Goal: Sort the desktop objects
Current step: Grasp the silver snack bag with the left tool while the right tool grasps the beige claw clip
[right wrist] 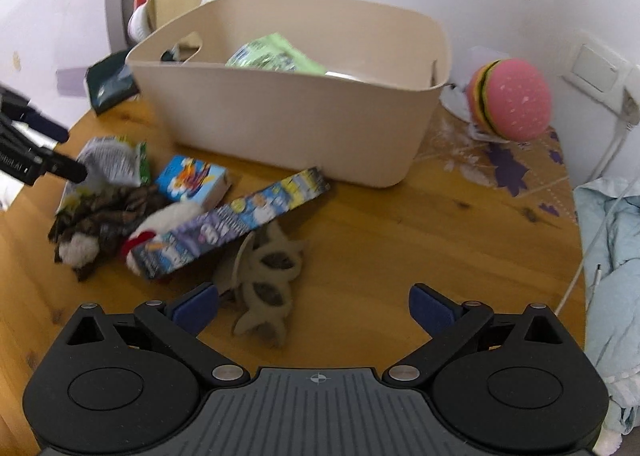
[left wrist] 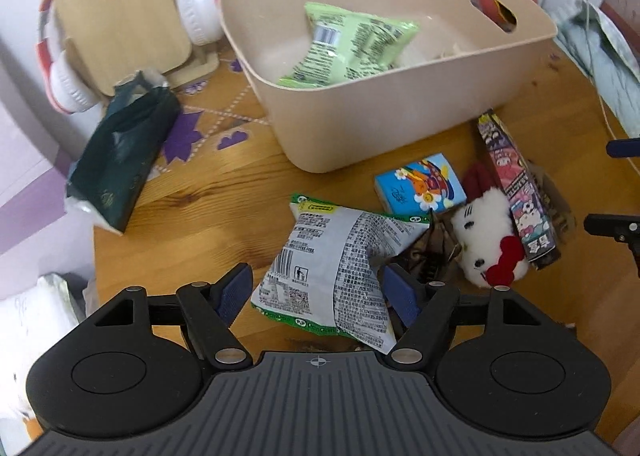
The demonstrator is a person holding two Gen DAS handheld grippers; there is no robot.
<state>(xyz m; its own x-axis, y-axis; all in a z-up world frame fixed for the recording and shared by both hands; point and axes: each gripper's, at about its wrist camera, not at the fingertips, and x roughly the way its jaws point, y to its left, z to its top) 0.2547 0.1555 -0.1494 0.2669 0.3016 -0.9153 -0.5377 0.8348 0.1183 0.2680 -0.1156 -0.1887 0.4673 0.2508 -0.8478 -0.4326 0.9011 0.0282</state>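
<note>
Wood table (right wrist: 380,223), visible grain, slight sheen. Matt beige plastic bin (right wrist: 280,127), smooth walls. Crinkly glossy foil snack bag (left wrist: 340,264); another green one (left wrist: 352,43) in the bin. Fluffy white plush toy (left wrist: 486,240). Printed cardboard box (left wrist: 422,183). Dark glossy plastic pouch (left wrist: 124,159). Grippers' bodies matt black plastic.

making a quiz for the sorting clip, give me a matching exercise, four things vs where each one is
Things:
1. light green snack packet
2. white and green printed snack bag
3. pink burger-shaped plush
4. dark green foil pouch

Places:
A. between the open left gripper fingers
B. on the table beside the bin's end
C. inside the beige plastic bin
D. near the wooden headphone stand

Pairs: 1-C, 2-A, 3-B, 4-D
</note>
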